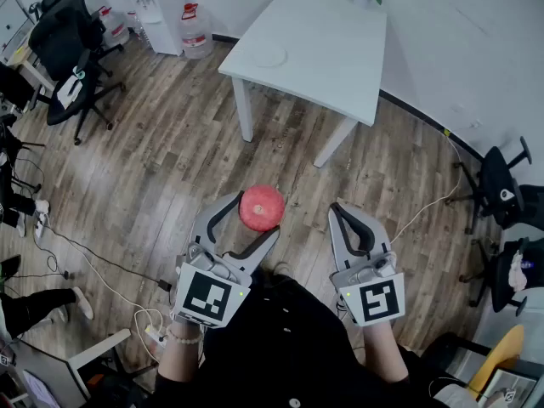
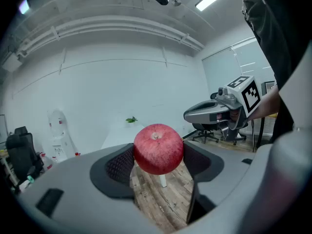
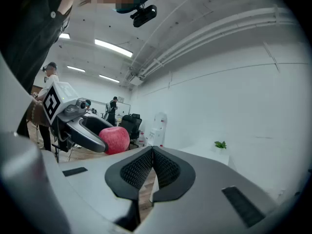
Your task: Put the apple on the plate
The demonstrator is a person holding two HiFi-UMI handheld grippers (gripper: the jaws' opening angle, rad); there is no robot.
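Bright ceiling strip lights [image 3: 113,47], sharp pictures, fisheye-bent edges in gripper views.

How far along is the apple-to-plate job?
Done: the round red apple is picked up, clamped in the left gripper. In hand: it hangs above the wooden floor, well short of the white table. Left: get to the table and set the apple on the round white plate, which looks bare. The right gripper is shut and empty.
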